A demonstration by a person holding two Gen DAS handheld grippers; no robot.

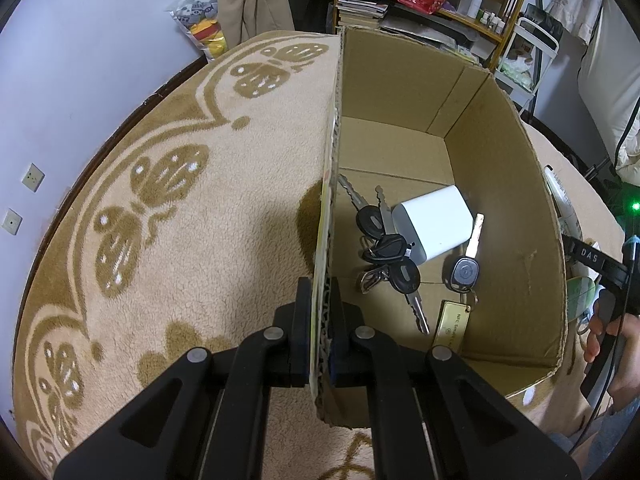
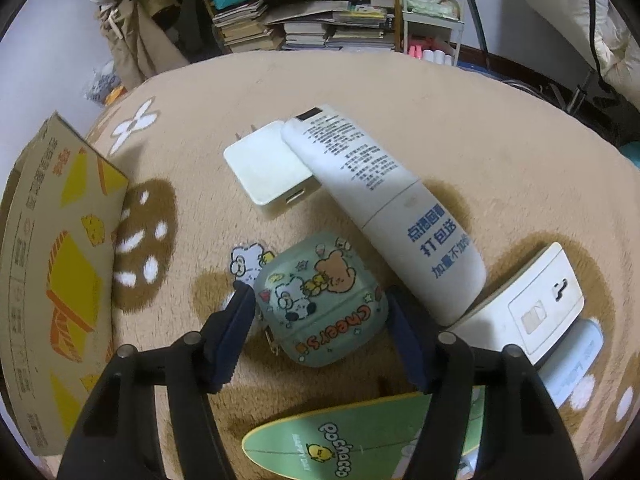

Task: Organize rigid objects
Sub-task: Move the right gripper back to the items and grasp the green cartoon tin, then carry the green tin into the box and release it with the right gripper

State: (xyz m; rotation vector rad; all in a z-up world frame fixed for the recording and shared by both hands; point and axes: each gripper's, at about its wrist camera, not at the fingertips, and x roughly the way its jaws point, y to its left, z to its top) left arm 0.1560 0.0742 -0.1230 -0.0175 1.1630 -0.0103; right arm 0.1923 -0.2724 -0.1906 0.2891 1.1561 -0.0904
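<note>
Dim indoor light — soft shadows, sharp focus, edges fisheye-warped.

A beige fleece blanket (image 2: 460,128) with brown patterns covers the surface. On it stand a cardboard box (image 1: 516,208), a white charger (image 2: 266,170), a white remote (image 2: 384,208), a green cartoon case (image 2: 324,300), a white switch plate (image 2: 532,304) and a green leaf-shaped card (image 2: 340,436).

The left gripper (image 1: 321,320) is clamped on the near wall of a cardboard box (image 1: 520,208), with the jaws pressed on both sides of the wall's edge. Inside the box lie a bunch of black-headed keys (image 1: 386,246), a white charger (image 1: 434,224) that rests partly on them, and a single car key (image 1: 466,270) with a gold tag (image 1: 452,326). The box stands on a beige carpet (image 1: 200,240) with brown patterns. At the right edge, a hand (image 1: 608,328) holds a black handle.
</note>
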